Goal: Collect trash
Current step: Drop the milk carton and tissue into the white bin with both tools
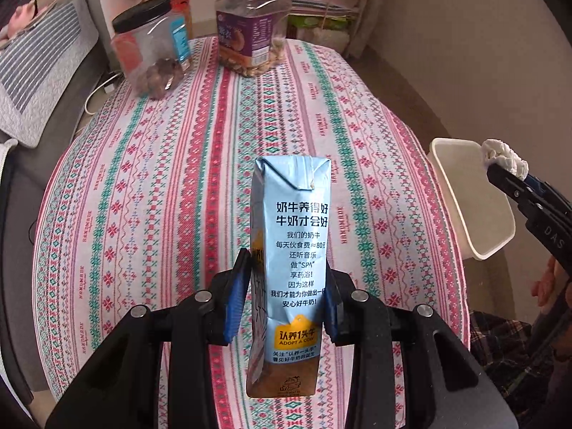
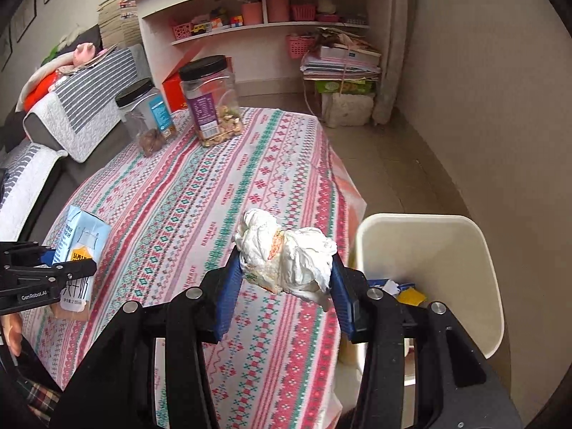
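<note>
**Both tongs loaded, bin at table's right edge**

Presently, the left gripper (image 1: 286, 293) was clamped on a light-blue milk carton (image 1: 291, 250), its blue pads pressing the carton's two sides at mid-height; the carton stood upright between them, lifted clear of the patterned tablecloth (image 1: 171, 178). Beyond the carton, at the far end of the table, stood two black-lidded clear jars (image 1: 153, 46), one beside the other. The right gripper (image 2: 286, 279) was closed on a crumpled white tissue wad (image 2: 286, 254), which bulged above the pads. Just right of that gripper, beside the table edge, stood the cream-coloured waste bin (image 2: 447, 250), with blue, white and yellow scraps lying inside it.
</note>
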The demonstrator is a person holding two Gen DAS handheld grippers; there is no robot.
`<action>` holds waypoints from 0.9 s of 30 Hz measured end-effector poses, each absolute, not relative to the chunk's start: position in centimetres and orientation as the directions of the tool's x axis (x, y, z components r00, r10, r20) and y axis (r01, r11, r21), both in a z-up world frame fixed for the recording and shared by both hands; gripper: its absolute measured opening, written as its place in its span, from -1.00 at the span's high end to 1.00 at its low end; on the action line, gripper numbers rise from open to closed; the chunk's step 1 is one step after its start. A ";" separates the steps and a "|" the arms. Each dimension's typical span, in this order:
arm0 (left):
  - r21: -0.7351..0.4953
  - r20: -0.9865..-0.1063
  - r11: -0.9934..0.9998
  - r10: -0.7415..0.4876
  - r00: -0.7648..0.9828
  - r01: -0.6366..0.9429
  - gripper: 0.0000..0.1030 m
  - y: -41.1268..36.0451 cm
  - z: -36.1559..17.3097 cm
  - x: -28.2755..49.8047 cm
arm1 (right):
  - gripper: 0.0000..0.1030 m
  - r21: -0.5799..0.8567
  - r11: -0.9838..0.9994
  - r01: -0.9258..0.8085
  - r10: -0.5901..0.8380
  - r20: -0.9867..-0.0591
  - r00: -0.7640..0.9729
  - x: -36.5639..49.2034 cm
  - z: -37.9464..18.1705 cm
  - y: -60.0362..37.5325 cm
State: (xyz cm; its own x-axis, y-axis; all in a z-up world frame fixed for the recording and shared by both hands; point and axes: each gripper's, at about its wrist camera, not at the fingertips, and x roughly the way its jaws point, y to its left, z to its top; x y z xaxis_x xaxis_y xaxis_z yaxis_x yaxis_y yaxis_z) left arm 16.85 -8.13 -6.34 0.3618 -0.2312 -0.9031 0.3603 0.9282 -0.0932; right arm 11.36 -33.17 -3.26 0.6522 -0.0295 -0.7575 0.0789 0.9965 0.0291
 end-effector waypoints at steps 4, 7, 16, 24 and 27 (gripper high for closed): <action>-0.082 -0.897 0.906 -0.249 0.366 0.416 0.31 -11.7 -6.1 16.3 | 0.15 0.020 0.986 0.167 -0.092 -0.765 0.638 10.7 -3.3 -36.8; -0.085 -0.894 0.888 -0.268 0.360 0.451 0.31 -14.3 -6.0 16.0 | 0.14 0.031 0.970 0.239 -0.129 -0.771 0.624 10.3 -3.3 -39.8; -0.099 -0.863 0.811 -0.359 0.356 0.577 0.30 -23.2 -4.0 14.8 | -0.34 0.026 0.878 0.478 -0.286 -0.772 0.568 6.5 -2.1 -47.6; -0.159 -0.838 0.768 -0.437 0.326 0.621 0.29 -31.6 -3.9 14.4 | -0.57 0.115 0.744 0.658 -0.402 -0.710 0.578 0.8 -0.7 -51.4; -0.176 -0.807 0.752 -0.480 0.345 0.636 0.26 -34.0 -3.0 14.1 | -0.63 0.121 0.706 0.698 -0.477 -0.648 0.594 -0.9 0.7 -51.6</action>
State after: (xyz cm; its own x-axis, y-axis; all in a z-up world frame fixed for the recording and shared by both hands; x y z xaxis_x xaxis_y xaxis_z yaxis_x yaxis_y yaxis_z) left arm 14.06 -34.05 -3.00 0.3448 -0.4801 -0.8066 0.6356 0.7518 -0.1758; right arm -0.91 -51.64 0.65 0.5941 -0.4766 -0.6480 0.6981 0.7056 0.1212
